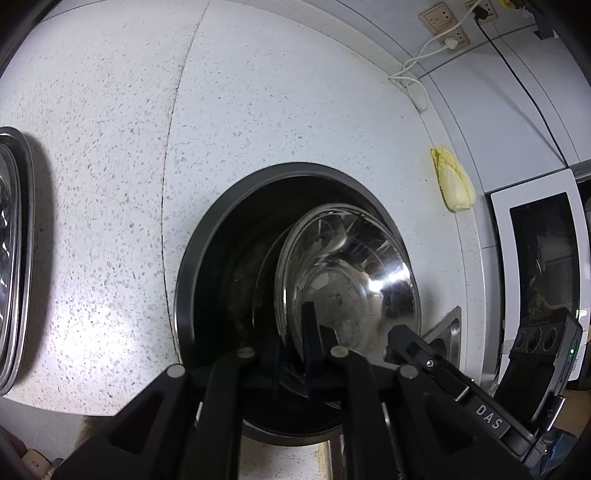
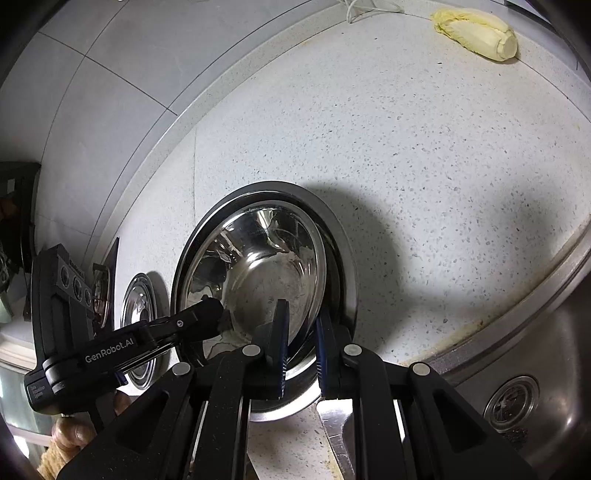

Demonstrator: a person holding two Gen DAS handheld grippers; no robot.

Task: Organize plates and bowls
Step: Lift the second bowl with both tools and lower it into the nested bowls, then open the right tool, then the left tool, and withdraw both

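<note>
Steel bowl (image 2: 258, 280), shiny and smudged, tilts inside a dark pan (image 1: 207, 258), rim clamped by both claws (image 1: 295, 354) (image 2: 301, 347)

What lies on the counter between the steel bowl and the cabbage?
Nothing: in the right wrist view, only bare speckled counter lies between the steel bowl and the cabbage.
</note>
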